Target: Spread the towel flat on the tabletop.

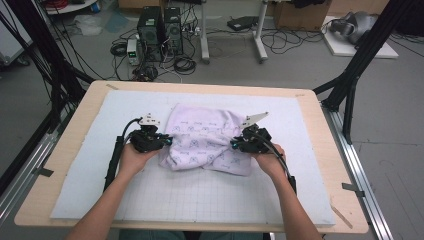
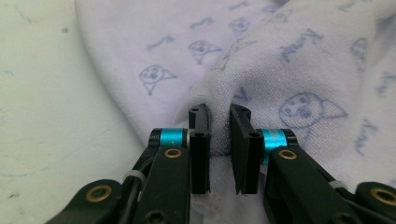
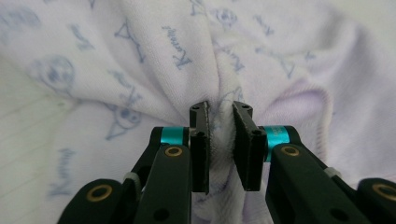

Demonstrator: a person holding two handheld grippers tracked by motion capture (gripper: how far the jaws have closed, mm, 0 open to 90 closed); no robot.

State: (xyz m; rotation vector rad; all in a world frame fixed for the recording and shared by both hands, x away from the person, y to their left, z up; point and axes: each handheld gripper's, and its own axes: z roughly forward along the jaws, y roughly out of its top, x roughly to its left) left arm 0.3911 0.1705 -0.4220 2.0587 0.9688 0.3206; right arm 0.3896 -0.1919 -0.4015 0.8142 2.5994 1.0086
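A pale lilac towel (image 1: 207, 140) printed with small blue faces and words lies rumpled on the white mat (image 1: 200, 195) that covers the table (image 1: 320, 125), about midway between the mat's left and right edges and somewhat nearer its far edge than its near one.

The left gripper (image 1: 169, 141) sits at the towel's left side, held in the person's left hand (image 1: 132, 159). In the left gripper view its jaws are nearly closed, with a bunched fold of towel (image 2: 219, 121) pinched between the pads.

The right gripper (image 1: 233, 145) is at the towel's right side, in the right hand (image 1: 270, 161). In the right gripper view its jaws are likewise almost closed on a gathered ridge of the cloth (image 3: 222, 126).

The cloth between the two grippers is wrinkled and humped; whether its held edges are lifted off the mat is hard to judge from above, though they seem slightly raised.
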